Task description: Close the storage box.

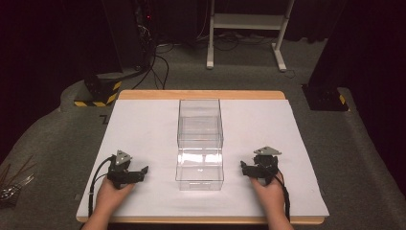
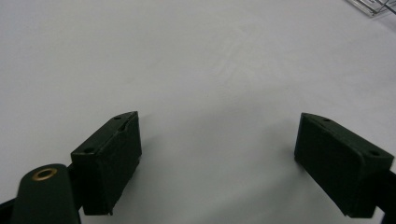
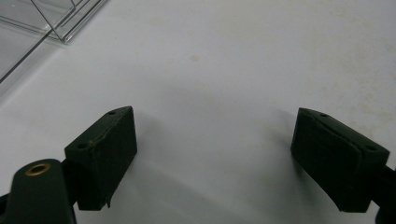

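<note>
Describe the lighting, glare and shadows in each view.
High view: the table is bright, the surroundings dark, and glare whitens the clear box. Left gripper view: soft shadows lie under the open jaws. Right gripper view: the same, with thin highlights along the box edges.

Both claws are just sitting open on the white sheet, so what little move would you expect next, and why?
Probably both move inward toward the clear plastic box. The left claw and right claw rest open on either side of it, holding nothing, their tips pointing toward it, and it is the nearest thing to them.
</note>
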`<state>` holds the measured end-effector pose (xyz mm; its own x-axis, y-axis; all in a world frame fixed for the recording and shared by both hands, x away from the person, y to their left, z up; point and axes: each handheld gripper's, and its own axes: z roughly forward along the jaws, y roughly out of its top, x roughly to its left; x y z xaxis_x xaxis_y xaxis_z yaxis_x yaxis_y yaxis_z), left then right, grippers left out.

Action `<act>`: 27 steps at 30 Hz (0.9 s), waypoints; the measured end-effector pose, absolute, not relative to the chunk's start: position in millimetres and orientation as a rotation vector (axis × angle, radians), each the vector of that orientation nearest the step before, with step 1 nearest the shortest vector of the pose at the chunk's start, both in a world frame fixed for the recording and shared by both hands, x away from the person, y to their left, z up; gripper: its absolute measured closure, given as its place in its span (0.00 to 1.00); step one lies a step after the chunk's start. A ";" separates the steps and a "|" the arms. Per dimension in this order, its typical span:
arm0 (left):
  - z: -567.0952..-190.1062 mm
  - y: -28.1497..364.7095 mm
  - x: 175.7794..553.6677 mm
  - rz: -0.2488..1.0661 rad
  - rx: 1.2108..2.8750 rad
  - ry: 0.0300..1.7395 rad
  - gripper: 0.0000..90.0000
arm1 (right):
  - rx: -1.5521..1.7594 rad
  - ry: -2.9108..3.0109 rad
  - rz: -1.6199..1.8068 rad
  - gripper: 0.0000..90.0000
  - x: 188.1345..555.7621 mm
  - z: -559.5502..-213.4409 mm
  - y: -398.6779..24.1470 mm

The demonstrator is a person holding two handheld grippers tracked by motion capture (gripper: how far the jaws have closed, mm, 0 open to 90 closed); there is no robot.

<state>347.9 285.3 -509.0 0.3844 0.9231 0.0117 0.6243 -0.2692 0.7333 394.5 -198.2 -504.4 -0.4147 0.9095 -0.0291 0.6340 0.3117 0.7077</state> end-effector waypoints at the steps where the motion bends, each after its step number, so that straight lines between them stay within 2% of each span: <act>1: -509.0 285.3 347.9 0.591 1.997 1.325 0.16 | 1.369 2.158 0.872 0.16 394.5 -504.4 -198.3; 27: -509.1 285.1 347.9 0.595 1.996 1.325 0.16 | 1.357 2.166 0.883 0.15 393.6 -502.3 -199.6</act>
